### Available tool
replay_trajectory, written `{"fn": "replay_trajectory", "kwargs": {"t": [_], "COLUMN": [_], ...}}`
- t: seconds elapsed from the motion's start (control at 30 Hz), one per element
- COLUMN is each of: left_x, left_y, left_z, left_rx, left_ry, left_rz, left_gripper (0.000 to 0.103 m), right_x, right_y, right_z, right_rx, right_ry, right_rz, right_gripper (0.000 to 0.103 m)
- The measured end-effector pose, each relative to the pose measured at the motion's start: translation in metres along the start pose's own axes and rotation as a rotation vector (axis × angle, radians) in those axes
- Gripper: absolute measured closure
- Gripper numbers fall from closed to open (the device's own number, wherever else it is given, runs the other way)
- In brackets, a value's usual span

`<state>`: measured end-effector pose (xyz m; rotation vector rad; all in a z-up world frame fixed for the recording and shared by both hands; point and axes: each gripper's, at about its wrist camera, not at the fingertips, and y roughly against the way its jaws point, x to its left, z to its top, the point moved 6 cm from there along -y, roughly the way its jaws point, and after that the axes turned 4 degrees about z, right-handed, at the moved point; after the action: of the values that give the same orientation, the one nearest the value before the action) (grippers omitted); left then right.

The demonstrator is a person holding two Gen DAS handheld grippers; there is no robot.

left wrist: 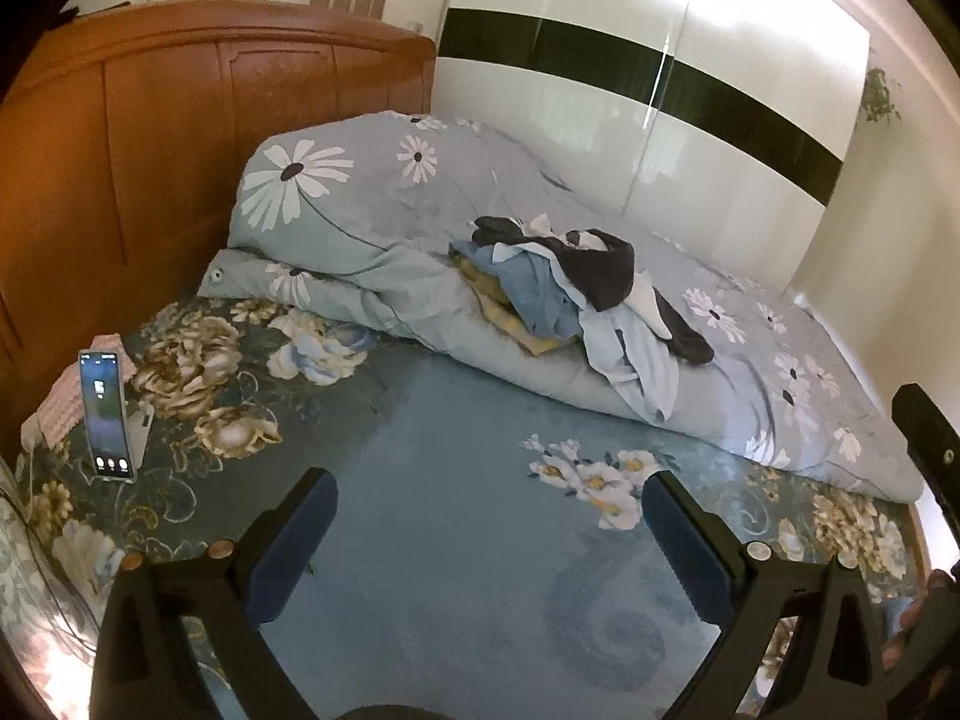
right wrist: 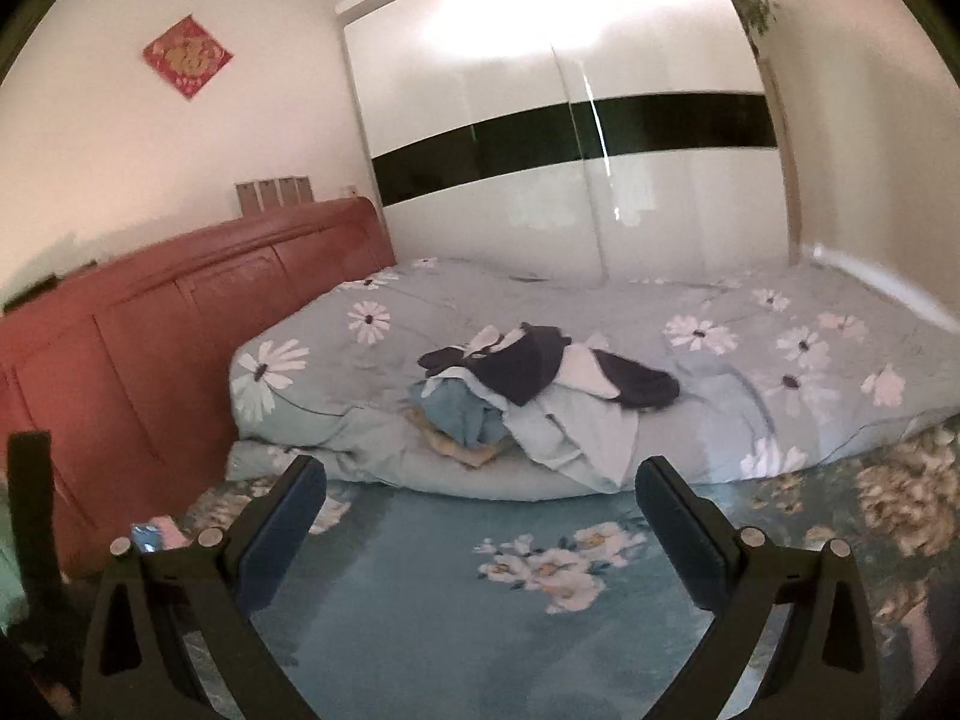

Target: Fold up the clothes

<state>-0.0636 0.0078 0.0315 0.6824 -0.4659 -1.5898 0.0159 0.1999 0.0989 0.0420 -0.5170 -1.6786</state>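
Note:
A heap of clothes (left wrist: 570, 288) lies on a rolled grey-blue daisy duvet (left wrist: 372, 222) at the far side of the bed. A dark garment with white parts (left wrist: 594, 267) sits on top, over pale blue pieces (left wrist: 636, 360) and something yellow (left wrist: 522, 330). The right wrist view shows the same heap of clothes (right wrist: 528, 396) on the duvet (right wrist: 750, 360). My left gripper (left wrist: 489, 492) is open and holds nothing, hovering over the blue floral sheet (left wrist: 456, 432), well short of the heap. My right gripper (right wrist: 480, 483) is likewise open and holds nothing, above the sheet (right wrist: 432, 534).
A wooden headboard (left wrist: 150, 138) stands at the left. A phone (left wrist: 105, 414) leans upright on the sheet near a pink object (left wrist: 66, 402). A glossy white wardrobe (left wrist: 630, 90) with a black band backs the bed. The other gripper's body (left wrist: 930, 444) shows at the right edge.

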Motion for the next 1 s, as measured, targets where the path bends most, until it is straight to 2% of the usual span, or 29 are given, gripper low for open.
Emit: {"fn": "replay_trajectory", "kwargs": {"t": [0.13,0.27,0.67,1.0], "left_x": [-0.002,-0.006,-0.019,-0.026], "left_y": [0.002,0.004,0.007,-0.016], "left_z": [0.007,0.016,0.042,0.05], "left_rx": [-0.027,-0.063,-0.158,-0.152], "left_ry": [-0.009,-0.005,0.0,-0.021], "left_rz": [0.001,-0.002,-0.008,0.004], "left_gripper": [0.0,0.0,0.0,0.0], "right_x": [-0.006,-0.015,-0.029,-0.041], "right_y": [-0.01,-0.007,-0.012,-0.052], "right_z": [0.004,0.01,0.029,0.014], "right_rx": [-0.001,-0.02,-0.071,0.02], "right_ry": [-0.026,-0.086,-0.052,-0.053], "right_rz": [-0.012,0.038,0.004,0.005], "right_gripper": [0.0,0.0,0.0,0.0]}}
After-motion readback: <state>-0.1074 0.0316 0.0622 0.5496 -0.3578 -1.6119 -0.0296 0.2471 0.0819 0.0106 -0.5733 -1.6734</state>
